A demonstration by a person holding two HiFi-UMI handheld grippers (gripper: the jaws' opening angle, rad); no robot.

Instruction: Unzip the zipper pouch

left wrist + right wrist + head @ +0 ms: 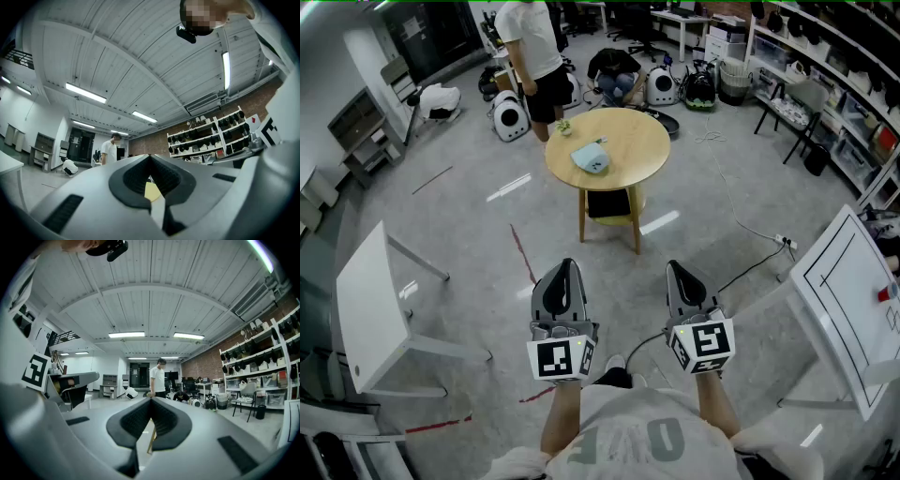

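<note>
So the unzipping hasn't started, this is the approach step at best. The zipper pouch [591, 157] is lying flat on the round wooden bench [633, 131] up ahead, a bit left of the middle of the top, and it's well apart from both grippers, with open floor in between. The left gripper [567, 266] and right gripper [680, 268] are held side by side close in front of the person's body, pointing toward the bench. Both sets of fingers are clenched tight, tip against tip, with nothing in them. In each gripper view you only see a sliver of the bench through the little gap below the tips. My guess for the next move: walk up to the bench, let both sets of fingers open, pin one end of the pouch with one gripper and pinch the zipper pull with the other. As for orientation, the pouch is a light blue, roughly rectangular thing sitting skewed to the head view, corners pointing toward and away from the camera. Its long axis looks diagonal, but honestly it's too small to tell, and I can't see which edge has the zipper or where the pull sits. There's also another person [530, 47] standing at the far side.
</note>
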